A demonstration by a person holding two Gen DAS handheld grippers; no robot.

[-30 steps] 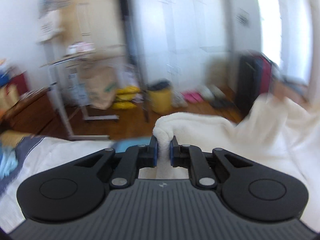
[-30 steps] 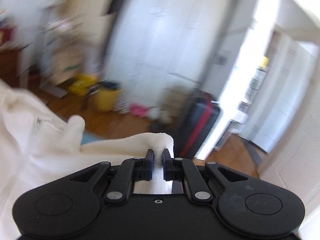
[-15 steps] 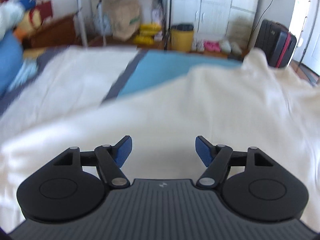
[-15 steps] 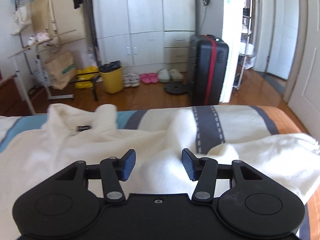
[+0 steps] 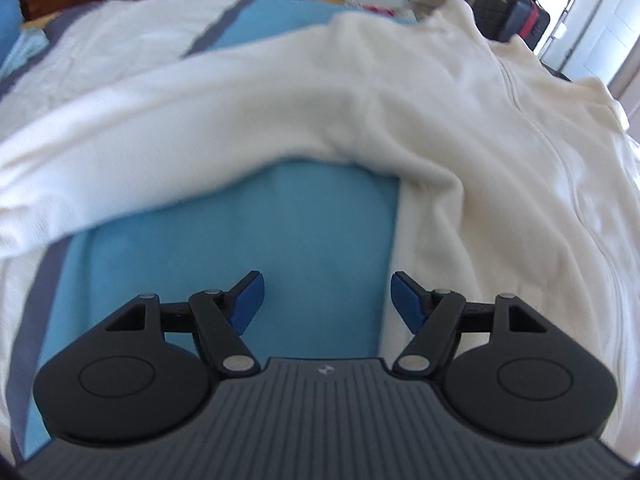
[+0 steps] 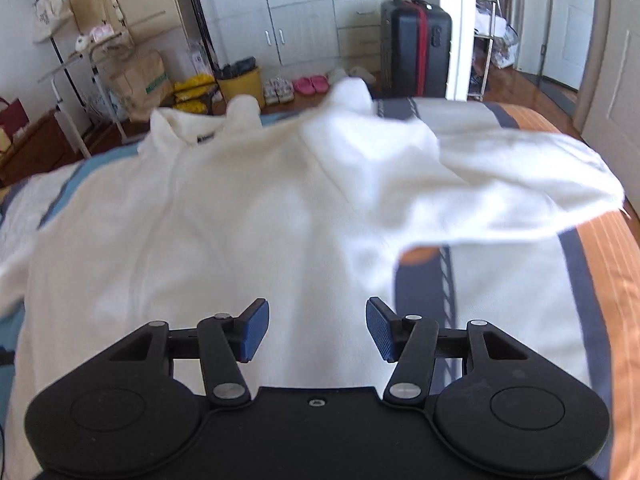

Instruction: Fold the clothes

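A cream fleece jacket (image 5: 460, 120) lies spread on the bed, zip up, collar (image 6: 200, 128) at the far end. One sleeve (image 5: 160, 128) runs out to the left, the other sleeve (image 6: 500, 196) to the right. My left gripper (image 5: 327, 284) is open and empty over the sheet's blue stripe (image 5: 240, 248), just left of the jacket's side edge. My right gripper (image 6: 317, 312) hovers over the jacket's body (image 6: 224, 220) near its right side. Its jaws are opening, with nothing pinched between them.
The bedsheet has white, blue, grey and orange stripes (image 6: 608, 280). Past the foot of the bed stand a black suitcase (image 6: 420, 44), a yellow bin (image 6: 240, 84), a paper bag (image 6: 140, 80), shoes (image 6: 310, 84) and a wardrobe (image 6: 304, 8).
Both grippers were shut on raised folds of the jacket and have let go and opened. Both have tipped down toward the bed, and the jacket now lies flat.
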